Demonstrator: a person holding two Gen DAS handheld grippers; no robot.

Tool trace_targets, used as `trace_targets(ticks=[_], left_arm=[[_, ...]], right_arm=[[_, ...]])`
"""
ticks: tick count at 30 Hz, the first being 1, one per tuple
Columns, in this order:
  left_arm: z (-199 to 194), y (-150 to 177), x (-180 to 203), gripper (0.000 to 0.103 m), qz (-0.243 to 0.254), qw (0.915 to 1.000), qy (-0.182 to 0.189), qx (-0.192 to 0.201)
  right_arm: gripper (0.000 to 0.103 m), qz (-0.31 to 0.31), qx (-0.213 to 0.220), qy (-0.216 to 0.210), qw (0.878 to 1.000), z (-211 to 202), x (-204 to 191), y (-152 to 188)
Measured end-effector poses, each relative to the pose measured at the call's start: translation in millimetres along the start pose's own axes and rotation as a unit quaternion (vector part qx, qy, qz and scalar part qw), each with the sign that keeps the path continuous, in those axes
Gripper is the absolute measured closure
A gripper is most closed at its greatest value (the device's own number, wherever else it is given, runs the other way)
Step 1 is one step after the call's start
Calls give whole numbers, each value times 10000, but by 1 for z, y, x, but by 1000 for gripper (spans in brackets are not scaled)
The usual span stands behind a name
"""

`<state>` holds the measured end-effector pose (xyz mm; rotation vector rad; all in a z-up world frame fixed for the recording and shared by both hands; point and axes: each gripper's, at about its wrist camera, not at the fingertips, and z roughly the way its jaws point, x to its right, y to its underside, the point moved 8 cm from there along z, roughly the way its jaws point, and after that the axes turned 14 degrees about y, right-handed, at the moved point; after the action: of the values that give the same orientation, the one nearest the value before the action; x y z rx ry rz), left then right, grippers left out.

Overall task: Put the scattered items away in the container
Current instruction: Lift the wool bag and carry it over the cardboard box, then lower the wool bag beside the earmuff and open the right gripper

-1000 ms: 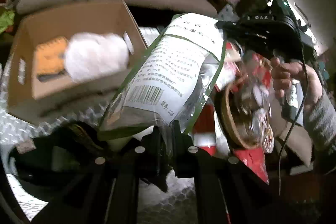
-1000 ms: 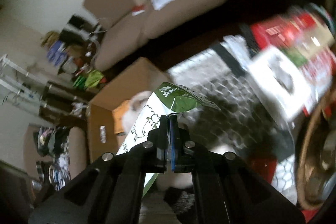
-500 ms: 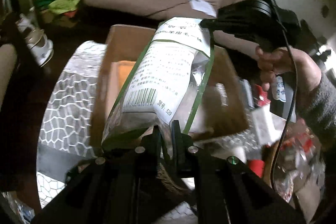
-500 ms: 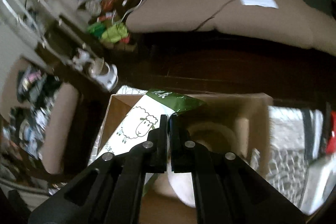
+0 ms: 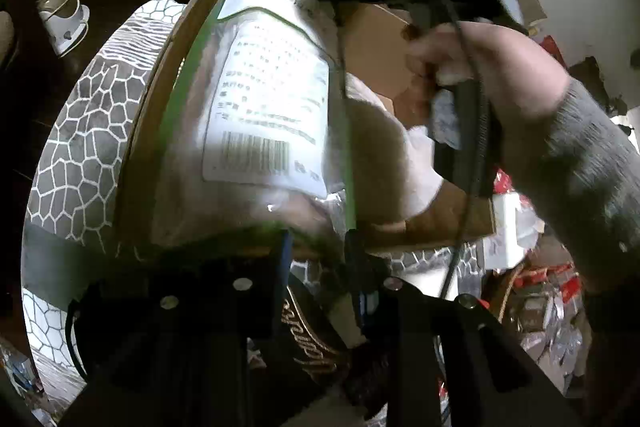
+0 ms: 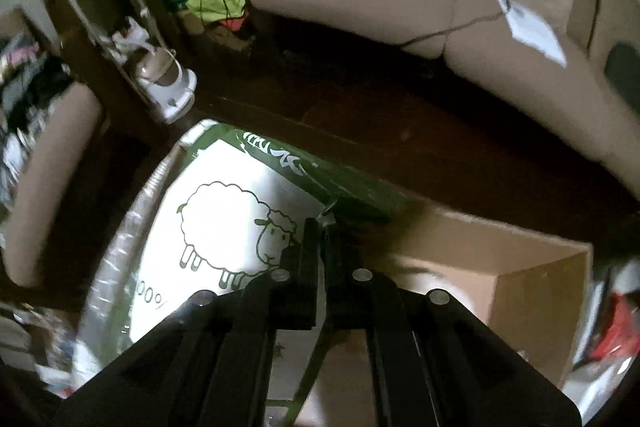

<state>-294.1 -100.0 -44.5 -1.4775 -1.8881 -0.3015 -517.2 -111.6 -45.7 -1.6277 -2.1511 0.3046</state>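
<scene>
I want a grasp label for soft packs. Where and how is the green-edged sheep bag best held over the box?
By its flat sealed top edge, from above. The right gripper is shut on the bag there, so it hangs over the cardboard box. The left gripper stands open at its bulging bottom, too soft to pinch.

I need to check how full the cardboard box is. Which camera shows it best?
The right wrist view: the box shows an open corner and inner walls. In the left wrist view the bag hides most of the box.
</scene>
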Motion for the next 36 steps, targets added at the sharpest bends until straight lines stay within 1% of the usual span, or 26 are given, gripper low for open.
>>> trace_targets(ticks=[1,2,5,7,10,11,13,15,17,19,20,22,23,25,28,29,31,32,34,36], left_arm=[[-5,2,1,76,-16,10000,66,8],[-13,3,2,76,-8,9999,106,22],[-29,1,-1,76,74,9999,31,89],[-39,-8,-8,76,89,9998,-54,191],[-42,-31,-15,76,101,9992,-232,300],[-39,-37,-17,76,91,9992,-227,313],[-32,-49,-19,76,151,9992,-260,268],[-21,-54,-19,76,285,9987,-397,132],[-12,-54,-17,76,457,9976,-526,-12],[-4,-52,-16,76,685,9948,-743,-135],[0,-51,-15,76,766,9934,-835,-198],[6,-50,-18,76,787,9922,-915,-297],[9,-49,-21,76,789,9911,-1011,-356],[16,-48,-29,76,723,9894,-1160,-495],[27,-41,-47,76,412,9891,-1175,-785],[31,-39,-53,76,346,9888,-1176,-853],[34,-35,-57,76,367,9878,-1192,-930],[33,-35,-55,76,426,9883,-1154,-901],[29,-35,-54,76,433,9899,-1082,-806],[26,-37,-54,76,405,9913,-1053,-685]], right_arm=[[95,50,-28,-60,10000,0,0,0],[95,181,-69,-180,9996,-2,2,0],[87,758,-243,-604,9950,-6,19,3],[72,1110,-332,-787,9901,-9,37,10],[72,1525,-485,-1048,9815,-11,61,29],[72,1618,-513,-1106,9793,-13,67,37],[72,1671,-575,-1167,9773,-15,76,51],[73,1723,-574,-1327,9744,-18,79,57],[75,1781,-424,-1741,9676,-29,74,58],[76,1741,-317,-2077,9620,-40,66,52],[76,1667,-314,-2241,9597,-42,59,48],[76,1397,-461,-2444,9584,-40,38,44],[76,1283,-579,-2440,9595,-35,28,44],[76,1075,-1059,-2155,9648,-10,12,52],[76,915,-1604,-1830,9656,24,1,68],[76,848,-1672,-1727,9670,31,-1,72],[76,785,-1692,-1568,9698,40,-1,76],[76,861,-1656,-1578,9697,41,1,76],[75,1155,-1467,-1702,9676,38,8,72],[75,1384,-1162,-1721,9684,32,18,61]])
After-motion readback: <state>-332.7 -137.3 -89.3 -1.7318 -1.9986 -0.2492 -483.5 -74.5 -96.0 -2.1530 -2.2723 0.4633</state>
